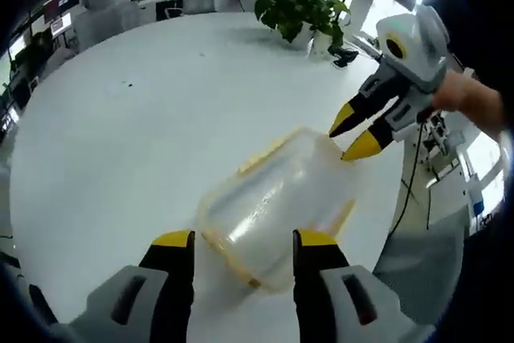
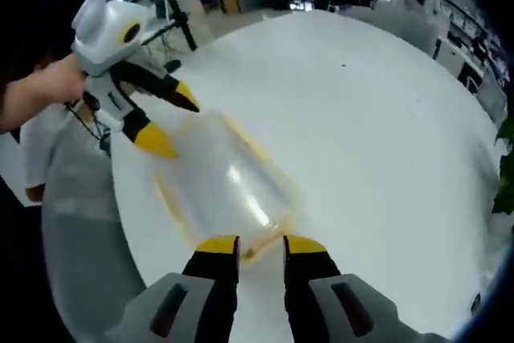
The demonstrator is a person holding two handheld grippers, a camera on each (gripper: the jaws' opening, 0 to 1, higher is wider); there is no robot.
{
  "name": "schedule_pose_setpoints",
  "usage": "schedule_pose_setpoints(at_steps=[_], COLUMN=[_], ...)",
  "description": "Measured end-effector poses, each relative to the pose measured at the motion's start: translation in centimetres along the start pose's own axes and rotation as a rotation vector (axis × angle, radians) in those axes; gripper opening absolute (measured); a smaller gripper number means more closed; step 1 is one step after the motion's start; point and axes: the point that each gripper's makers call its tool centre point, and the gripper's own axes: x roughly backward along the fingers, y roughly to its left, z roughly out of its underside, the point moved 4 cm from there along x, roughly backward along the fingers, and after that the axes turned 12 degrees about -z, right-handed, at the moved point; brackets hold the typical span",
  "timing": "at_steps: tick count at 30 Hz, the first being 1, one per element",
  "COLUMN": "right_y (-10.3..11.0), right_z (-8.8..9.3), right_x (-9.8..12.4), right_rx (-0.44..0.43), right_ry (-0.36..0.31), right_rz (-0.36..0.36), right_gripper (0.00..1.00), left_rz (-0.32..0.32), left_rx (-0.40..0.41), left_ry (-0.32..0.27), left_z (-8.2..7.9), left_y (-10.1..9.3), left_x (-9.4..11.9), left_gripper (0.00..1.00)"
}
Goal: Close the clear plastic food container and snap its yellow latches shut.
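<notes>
One container [image 1: 277,206], apparently lidded, between two open claws [image 1: 243,240] [image 2: 261,244].

In the left gripper view we see the container [image 1: 277,206] lying on the table [image 1: 136,134] in the lower centre of the frame, running from lower left to upper right. The left gripper [image 1: 242,240] rises from the bottom edge, its jaws on either side of the container's near end. The right gripper [image 1: 353,136] enters from the upper right, its tips at the container's far end. A potted plant [image 1: 301,10] stands at the top of the frame, behind the container, on the table's far side.

In the right gripper view we see the container [image 2: 225,186] left of centre, the right gripper [image 2: 261,247] at its near end, and the left gripper [image 2: 173,122] in the upper left at its far end.
</notes>
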Motion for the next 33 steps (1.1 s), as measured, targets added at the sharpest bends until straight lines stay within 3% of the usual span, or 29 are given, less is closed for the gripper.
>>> schedule_pose_setpoints(at_steps=[6,8,10,18,22,29,33], right_y=[0.1,0.2,0.2,0.6,0.9,1.8,2.7], right_z=[-1.1,-1.5,-1.8,-2.3,-2.4,-3.0,-3.5], right_x=[0.5,0.5,0.5,0.1,0.0,-0.6,-1.2], right_rx=[0.051,0.077,0.132,0.172,0.192,0.268,0.321], right_ry=[-0.04,-0.046,-0.04,-0.033,-0.036,-0.025,-0.02], right_rz=[-0.013,-0.024,-0.026,-0.044,-0.05,-0.086,-0.116], right_gripper=[0.19,0.19,0.17,0.18,0.19,0.24,0.25], left_rz=[0.002,0.042,0.033,0.091,0.128,0.168,0.194], left_rx=[-0.097,-0.12,-0.123,-0.213,-0.31,-0.372,-0.452], left_ry=[-0.041,-0.067,-0.054,-0.095,-0.111,-0.129,-0.129], left_z=[-0.9,-1.2,-1.2,-1.8,-2.0,-2.3,-2.1], left_y=[0.3,-0.1,0.0,-0.7,-1.1,-1.8,-2.4], left_x=[0.3,0.3,0.2,0.3,0.2,0.2,0.1], left_gripper=[0.48,0.48,0.47,0.48,0.48,0.45,0.44])
